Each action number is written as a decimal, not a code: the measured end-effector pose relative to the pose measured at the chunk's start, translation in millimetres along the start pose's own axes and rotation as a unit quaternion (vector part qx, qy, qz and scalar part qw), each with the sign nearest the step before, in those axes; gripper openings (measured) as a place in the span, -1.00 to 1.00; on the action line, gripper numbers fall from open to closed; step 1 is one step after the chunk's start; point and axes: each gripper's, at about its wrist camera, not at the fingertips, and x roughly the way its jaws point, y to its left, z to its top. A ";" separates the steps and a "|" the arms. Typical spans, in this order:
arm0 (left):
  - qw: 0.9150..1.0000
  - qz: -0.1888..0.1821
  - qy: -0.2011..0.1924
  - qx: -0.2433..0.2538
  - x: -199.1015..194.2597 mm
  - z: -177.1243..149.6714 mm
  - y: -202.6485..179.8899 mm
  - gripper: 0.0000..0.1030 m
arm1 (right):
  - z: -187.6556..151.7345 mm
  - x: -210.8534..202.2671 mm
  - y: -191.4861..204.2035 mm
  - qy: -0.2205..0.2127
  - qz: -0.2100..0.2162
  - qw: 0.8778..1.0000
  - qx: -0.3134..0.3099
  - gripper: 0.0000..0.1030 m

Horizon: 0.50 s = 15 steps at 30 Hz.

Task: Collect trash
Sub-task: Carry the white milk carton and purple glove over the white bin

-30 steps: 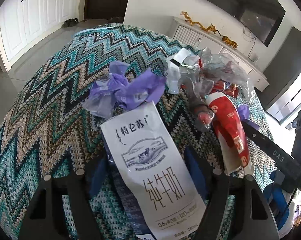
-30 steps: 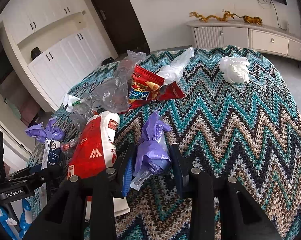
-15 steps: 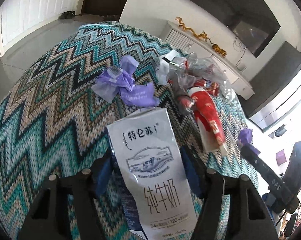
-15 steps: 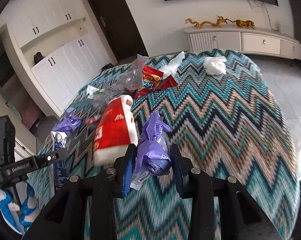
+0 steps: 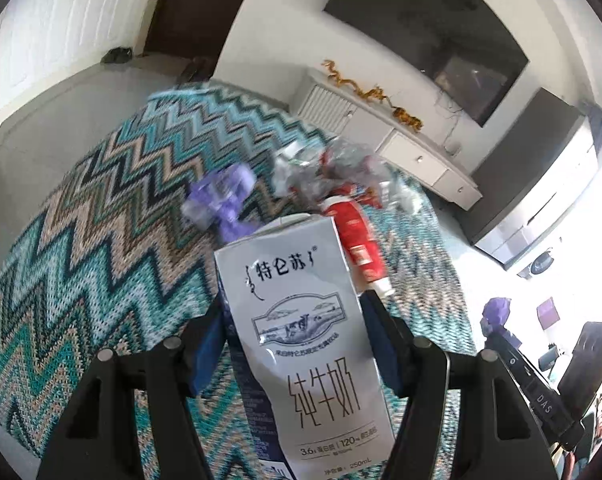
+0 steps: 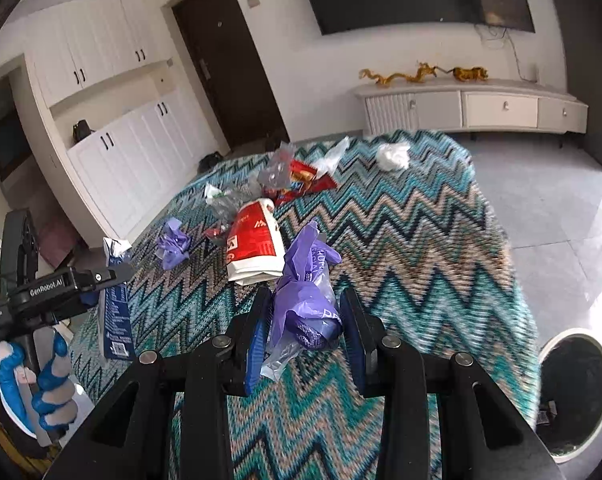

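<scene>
My left gripper (image 5: 295, 344) is shut on a white milk carton (image 5: 301, 336), held above the zigzag-patterned table (image 5: 101, 248). From the right wrist view the same carton (image 6: 115, 312) hangs at the table's left edge under the left gripper (image 6: 101, 280), in a gloved hand (image 6: 41, 384). My right gripper (image 6: 303, 324) is shut on a crumpled purple plastic wrapper (image 6: 309, 300), lifted off the table (image 6: 401, 248). Left on the cloth are another purple wrapper (image 6: 173, 242), a red-and-white bag (image 6: 255, 246), clear plastic (image 6: 277, 166), red snack packets (image 6: 301, 180) and white tissue (image 6: 393, 156).
A round bin (image 6: 577, 388) with a dark liner stands on the floor at the lower right of the table. A long white sideboard (image 6: 473, 106) runs along the far wall, white cupboards (image 6: 129, 160) stand at the left, and grey tiled floor (image 6: 549, 208) surrounds the table.
Both grippers have risen and pulled back from the table with their loads; the litter pile looks smaller and farther. The bin has come into the right wrist view.
</scene>
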 end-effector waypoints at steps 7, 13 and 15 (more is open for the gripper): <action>0.996 -0.055 0.016 0.070 11.5 9.0 -86.4 0.22 | -6.1 -53.6 -46.0 -0.042 -0.048 0.998 0.014 -0.32; 0.981 -0.118 0.061 0.139 48.8 1.1 -184.8 0.22 | -23.2 -89.5 -123.4 -0.057 -0.114 0.990 0.062 -0.32; 0.973 -0.142 0.082 0.162 67.8 -4.1 -225.6 0.22 | -31.1 -95.2 -152.7 -0.056 -0.133 0.986 0.083 -0.32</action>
